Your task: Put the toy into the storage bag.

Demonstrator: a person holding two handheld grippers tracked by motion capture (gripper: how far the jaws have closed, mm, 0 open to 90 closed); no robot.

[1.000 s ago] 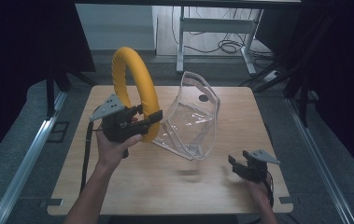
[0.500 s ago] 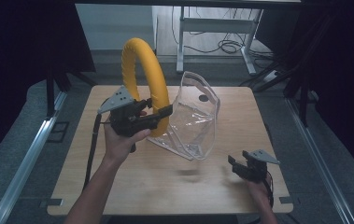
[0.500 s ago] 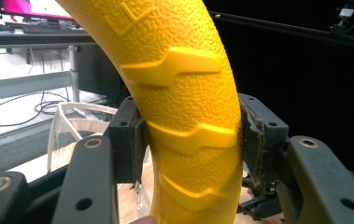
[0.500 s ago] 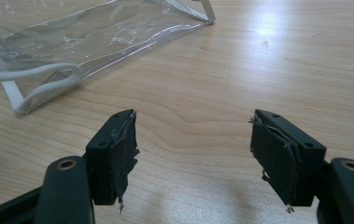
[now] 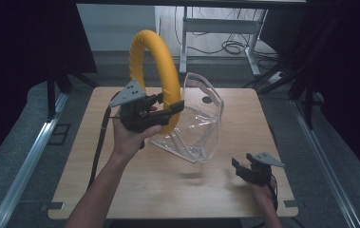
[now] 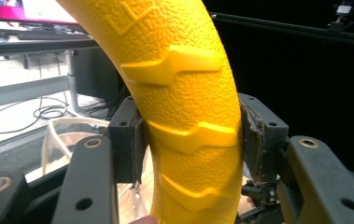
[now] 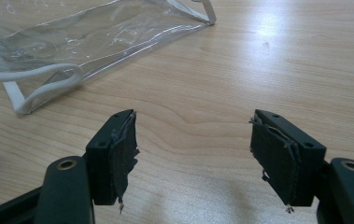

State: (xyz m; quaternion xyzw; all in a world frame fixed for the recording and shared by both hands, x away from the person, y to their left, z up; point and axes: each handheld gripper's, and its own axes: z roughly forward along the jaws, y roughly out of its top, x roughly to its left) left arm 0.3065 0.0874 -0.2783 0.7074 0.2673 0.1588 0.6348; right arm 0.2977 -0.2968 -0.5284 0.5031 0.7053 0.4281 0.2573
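A thick yellow textured ring (image 5: 155,71) stands upright in the air above the table's left half, and my left gripper (image 5: 165,110) is shut on its lower right part. In the left gripper view both pads press the yellow ring (image 6: 188,116) from either side. A clear plastic bag (image 5: 194,126) with white edging stands open at the table's middle, just right of the ring. My right gripper (image 5: 245,167) rests low near the front right corner, open with nothing between its jaws. The right gripper view has the bag's (image 7: 72,42) white trim lying ahead on the wood.
The wooden table (image 5: 272,133) has metal rails along both sides on the floor. Beyond it stands a desk frame (image 5: 215,28) with cables beneath. Dark curtains hang on the left and right.
My left gripper has carried the yellow ring up and to the right, closer to the bag's open top. The right gripper has stayed put.
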